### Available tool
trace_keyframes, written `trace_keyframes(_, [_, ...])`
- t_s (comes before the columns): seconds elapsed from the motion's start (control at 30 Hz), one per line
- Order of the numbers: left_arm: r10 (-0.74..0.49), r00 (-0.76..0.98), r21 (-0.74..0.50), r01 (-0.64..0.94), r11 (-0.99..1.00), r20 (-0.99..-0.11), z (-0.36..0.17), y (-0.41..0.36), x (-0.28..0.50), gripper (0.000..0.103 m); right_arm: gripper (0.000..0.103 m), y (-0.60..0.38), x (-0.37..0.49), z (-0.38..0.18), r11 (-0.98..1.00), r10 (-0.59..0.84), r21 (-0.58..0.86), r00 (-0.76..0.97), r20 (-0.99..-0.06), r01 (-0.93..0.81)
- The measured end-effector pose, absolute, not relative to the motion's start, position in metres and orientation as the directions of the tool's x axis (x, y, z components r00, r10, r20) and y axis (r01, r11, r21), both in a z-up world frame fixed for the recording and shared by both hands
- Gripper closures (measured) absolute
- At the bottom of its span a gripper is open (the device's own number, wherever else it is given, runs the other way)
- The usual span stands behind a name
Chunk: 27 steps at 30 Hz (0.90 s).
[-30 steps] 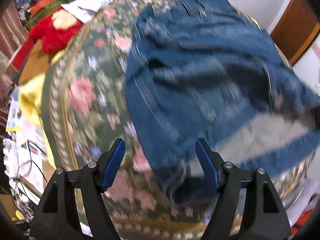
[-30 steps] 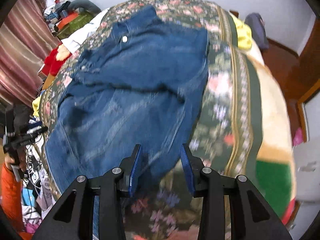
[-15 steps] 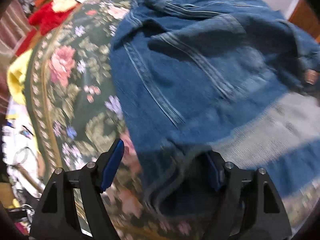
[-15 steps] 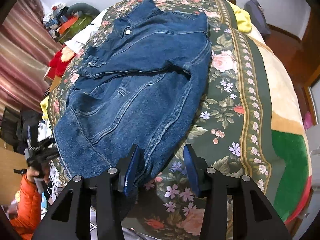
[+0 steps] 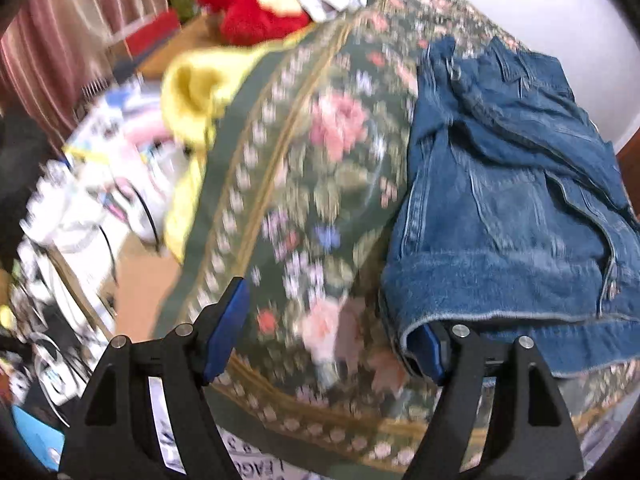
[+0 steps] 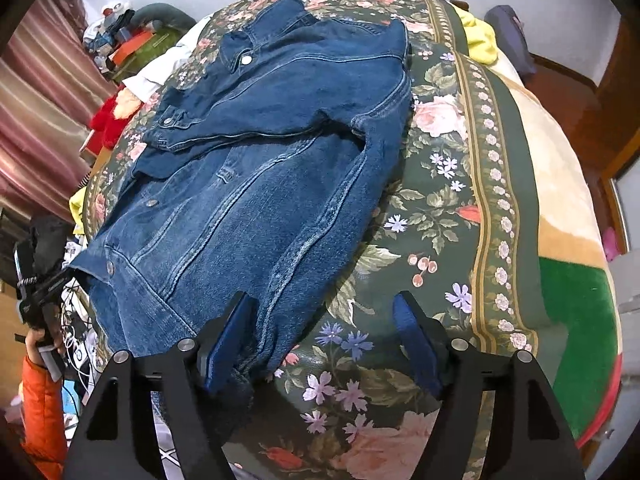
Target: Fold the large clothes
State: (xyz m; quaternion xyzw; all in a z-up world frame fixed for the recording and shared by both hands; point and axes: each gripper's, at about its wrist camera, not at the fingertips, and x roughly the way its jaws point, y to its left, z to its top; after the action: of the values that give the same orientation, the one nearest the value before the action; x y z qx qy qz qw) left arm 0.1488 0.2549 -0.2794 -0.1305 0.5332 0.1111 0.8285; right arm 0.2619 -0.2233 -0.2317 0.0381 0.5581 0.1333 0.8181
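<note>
A blue denim jacket lies on a green floral blanket, with one sleeve folded across its chest. In the left wrist view the jacket lies to the right, its hem next to the right fingertip. My left gripper is open and empty, at the jacket's lower corner. My right gripper is open and empty over the blanket, its left finger touching the jacket's lower edge.
A yellow cloth and a red plush toy lie left of the bed. Cluttered papers and cables lie beside the bed's left edge. A person's orange sleeve shows low on the left. Wooden furniture stands at the right.
My left gripper swung left and now looks at the bed's left side. My right gripper opened wider and the jacket's lower edge lies flat.
</note>
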Motion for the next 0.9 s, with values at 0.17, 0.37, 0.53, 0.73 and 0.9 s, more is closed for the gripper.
trace_keyframes(0.17, [-0.020, 0.332, -0.122, -0.288, 0.950, -0.943, -0.296, 0.252, 0.135, 0.028, 0.031, -0.227, 0.263, -0.231, 0.962, 0.261, 0.216, 0.338, -0.904, -0.165])
trace_keyframes(0.37, [-0.050, 0.385, -0.170, -0.286, 0.943, -0.922, -0.270, 0.265, 0.121, 0.028, 0.031, -0.230, 0.262, -0.221, 0.960, 0.272, 0.234, 0.313, -0.910, -0.151])
trace_keyframes(0.53, [-0.073, 0.447, -0.218, -0.283, 0.934, -0.892, -0.246, 0.272, 0.138, 0.028, 0.031, -0.229, 0.256, -0.209, 0.939, 0.341, 0.310, 0.307, -0.888, -0.148])
trace_keyframes(0.73, [-0.180, 0.378, -0.267, -0.191, 0.944, -0.908, -0.277, 0.252, 0.179, 0.028, 0.031, -0.219, 0.251, -0.209, 0.920, 0.391, 0.369, 0.271, -0.880, -0.130])
trace_keyframes(0.9, [-0.298, 0.318, -0.366, -0.180, 0.913, -0.900, -0.309, 0.234, 0.198, 0.028, 0.040, -0.207, 0.244, -0.212, 0.924, 0.380, 0.354, 0.259, -0.888, -0.142])
